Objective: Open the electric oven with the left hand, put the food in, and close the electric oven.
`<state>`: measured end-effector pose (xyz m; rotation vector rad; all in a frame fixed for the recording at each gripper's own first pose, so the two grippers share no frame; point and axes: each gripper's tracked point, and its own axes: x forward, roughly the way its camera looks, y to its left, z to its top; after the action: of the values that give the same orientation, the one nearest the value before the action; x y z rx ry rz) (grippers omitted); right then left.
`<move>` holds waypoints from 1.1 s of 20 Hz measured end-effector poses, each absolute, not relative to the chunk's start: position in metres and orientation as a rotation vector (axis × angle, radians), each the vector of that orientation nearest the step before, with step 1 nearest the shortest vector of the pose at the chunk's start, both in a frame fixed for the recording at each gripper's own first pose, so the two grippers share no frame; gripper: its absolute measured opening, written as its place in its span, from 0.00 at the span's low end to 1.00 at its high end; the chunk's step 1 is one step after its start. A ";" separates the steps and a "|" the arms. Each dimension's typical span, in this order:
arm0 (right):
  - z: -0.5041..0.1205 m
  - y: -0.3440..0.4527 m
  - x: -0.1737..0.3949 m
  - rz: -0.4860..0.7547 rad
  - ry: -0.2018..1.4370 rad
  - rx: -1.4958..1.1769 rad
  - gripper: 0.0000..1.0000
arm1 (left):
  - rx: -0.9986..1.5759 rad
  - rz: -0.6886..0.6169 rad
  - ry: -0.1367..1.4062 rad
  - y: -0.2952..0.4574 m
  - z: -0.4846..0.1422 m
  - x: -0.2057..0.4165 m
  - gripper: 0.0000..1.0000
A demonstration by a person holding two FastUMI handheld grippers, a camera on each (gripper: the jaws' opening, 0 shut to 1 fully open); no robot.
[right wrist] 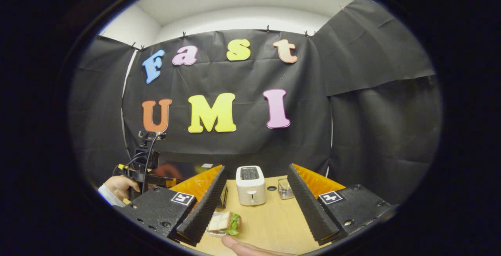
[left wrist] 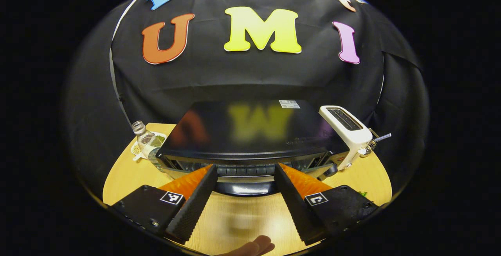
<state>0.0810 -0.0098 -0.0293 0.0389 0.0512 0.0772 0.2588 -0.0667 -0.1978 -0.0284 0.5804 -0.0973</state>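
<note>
The black electric oven (left wrist: pixel 250 130) stands on the wooden table (left wrist: pixel 242 220), seen from above its front. Its dark curved door handle (left wrist: pixel 246 188) lies between the fingers of my left gripper (left wrist: pixel 245 168), which is open and not pressing on it. The door looks closed. In the right gripper view, a sandwich (right wrist: pixel 225 222) with green lettuce sits on a small plate near the table's front. It lies just inside the left finger of my right gripper (right wrist: pixel 256 168), which is open and holds nothing. The hand (right wrist: pixel 119 187) holding the left gripper (right wrist: pixel 143 170) appears at the far left, by the oven (right wrist: pixel 184 170).
A white toaster (left wrist: pixel 348 130) (right wrist: pixel 250 185) stands to the right of the oven, with a small clear glass container (right wrist: pixel 285 188) beside it. Left of the oven are a clear bottle (left wrist: pixel 143 136) and a small dish (left wrist: pixel 158 138) of greens. A fingertip (left wrist: pixel 254 246) shows at the bottom edge.
</note>
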 end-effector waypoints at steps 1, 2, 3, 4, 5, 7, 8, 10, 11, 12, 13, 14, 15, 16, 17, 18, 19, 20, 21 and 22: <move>-0.029 -0.007 0.078 0.082 0.051 0.037 1.00 | -0.027 -0.096 0.572 -0.067 -0.198 0.254 0.98; -0.029 -0.005 0.076 0.084 0.047 0.033 1.00 | -0.019 -0.096 0.565 -0.066 -0.200 0.242 0.97; -0.029 -0.006 0.073 0.080 0.045 0.027 1.00 | -0.016 -0.094 0.565 -0.067 -0.203 0.234 0.98; -0.030 -0.007 0.071 0.077 0.045 0.023 1.00 | -0.014 -0.094 0.570 -0.066 -0.206 0.226 0.98; -0.031 -0.005 0.068 0.079 0.044 0.022 0.90 | -0.016 -0.095 0.573 -0.066 -0.209 0.218 0.98; -0.029 -0.003 0.062 0.088 0.036 0.028 1.00 | -0.021 -0.095 0.556 -0.065 -0.214 0.203 0.98; -0.029 -0.004 0.059 0.089 0.032 0.026 1.00 | -0.018 -0.095 0.546 -0.065 -0.218 0.196 0.97; -0.028 -0.006 0.055 0.087 0.020 0.025 1.00 | -0.027 -0.091 0.545 -0.064 -0.232 0.180 0.97; -0.029 -0.008 0.053 0.085 0.015 0.025 0.90 | -0.026 -0.090 0.538 -0.065 -0.237 0.173 0.97; -0.028 -0.008 0.052 0.083 0.012 0.025 0.90 | -0.024 -0.087 0.535 -0.065 -0.244 0.164 0.97; -0.030 -0.009 0.051 0.081 0.013 0.026 0.90 | -0.020 -0.086 0.527 -0.065 -0.250 0.158 0.97; -0.032 -0.009 0.051 0.083 0.014 0.029 0.90 | -0.014 -0.087 0.516 -0.065 -0.256 0.153 0.98; -0.034 -0.008 0.049 0.086 0.017 0.030 0.90 | -0.015 -0.085 0.502 -0.065 -0.260 0.149 0.97; -0.037 -0.007 0.050 0.088 0.022 0.028 0.90 | -0.013 -0.086 0.500 -0.065 -0.267 0.145 0.97; -0.040 -0.007 0.050 0.090 0.026 0.028 0.90 | -0.014 -0.086 0.502 -0.065 -0.273 0.142 0.97; -0.041 -0.007 0.050 0.090 0.029 0.028 0.90 | -0.018 -0.085 0.509 -0.065 -0.279 0.138 0.97; -0.045 -0.007 0.050 0.092 0.035 0.027 0.90 | -0.021 -0.084 0.509 -0.065 -0.282 0.136 0.97; -0.048 -0.006 0.051 0.094 0.041 0.024 0.90 | -0.014 -0.084 0.500 -0.066 -0.283 0.134 0.97; -0.051 -0.005 0.052 0.095 0.047 0.024 0.90 | -0.006 -0.086 0.493 -0.066 -0.284 0.133 0.97; -0.053 -0.005 0.052 0.098 0.052 0.023 0.90 | -0.005 -0.085 0.492 -0.066 -0.287 0.133 0.98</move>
<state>0.0523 -0.0048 -0.0529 0.0235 0.0521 0.0984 0.1331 -0.0662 -0.2874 -0.0052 0.4917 -0.0855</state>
